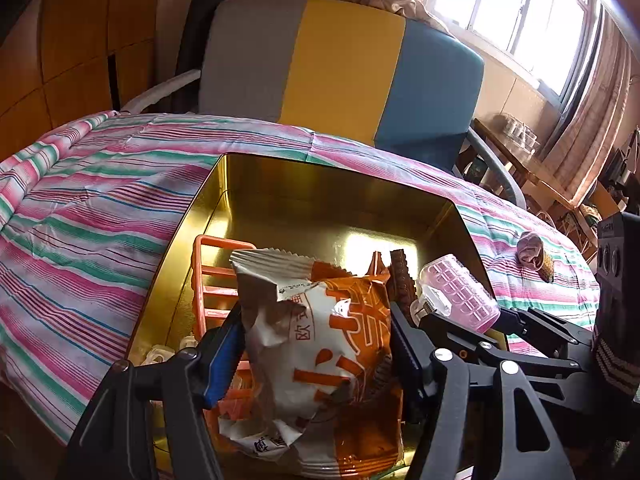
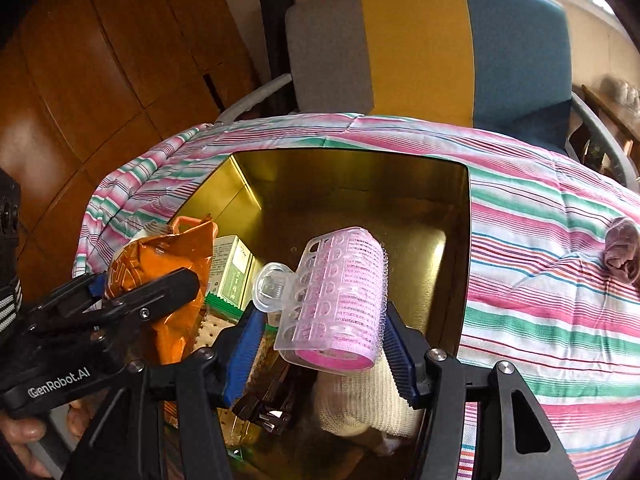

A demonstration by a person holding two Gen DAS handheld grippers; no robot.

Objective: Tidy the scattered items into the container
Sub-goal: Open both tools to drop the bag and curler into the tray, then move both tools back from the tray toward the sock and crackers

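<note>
Both tools are hovering over the gold tin (image 1: 280, 184) to drop their loads inside: the left tool (image 1: 316, 356) is pinching the orange snack packet (image 1: 320, 344), the right tool (image 2: 320, 344) the pink hair roller (image 2: 340, 300), while a crumpled pink thing (image 2: 622, 254) is lying on the striped counter (image 2: 540, 240) at three o'clock.

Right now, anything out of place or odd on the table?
One stray: a small pinkish bundle lies on the striped cloth, right of the gold tin, outside it. Otherwise expected: left tool holds an orange snack bag, right tool a pink roller, both over the tin.
</note>
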